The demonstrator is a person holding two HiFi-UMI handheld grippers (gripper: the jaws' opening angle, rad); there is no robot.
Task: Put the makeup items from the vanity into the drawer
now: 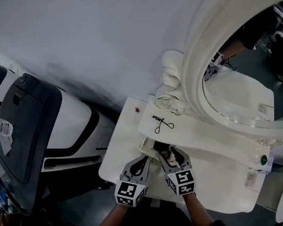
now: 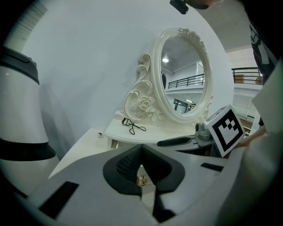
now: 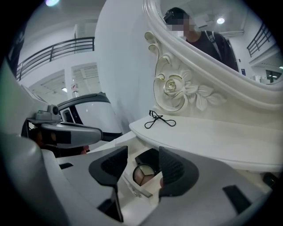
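Makeup items: one is in the drawer and at least one is still out; we judge the task partly done.
Eyeshadow compact (image 3: 143, 173): lies open inside the drawer (image 3: 135, 190), its round pan of three shades facing up; we count this one as put away.
Right gripper (image 3: 142, 167): hangs just over the compact with its jaws apart; the pads touch nothing; no item is carried.
Left gripper (image 2: 141, 152): jaws together at the drawer front; a small gold knob (image 2: 142, 180) shows in the gap under the pads; we cannot tell whether it is pinched or only lies beyond them.
Eyelash curler (image 1: 162, 123): lies flat on the raised shelf at the foot of the mirror, apart from both grippers; not yet moved.
Small red thing (image 1: 137, 110): sits on the lower top near its left edge; too small to name; possibly one more item to collect.
Green-capped piece (image 1: 264, 160): sits at the far right end of the shelf; we cannot tell what it is.
Vanity (image 1: 216, 171): white; the oval mirror (image 1: 197, 52) with its carved frame stands above.
Remaining, as we judge: the curler goes into the drawer; then whichever small pieces count as makeup; the drawer stands open to take them.
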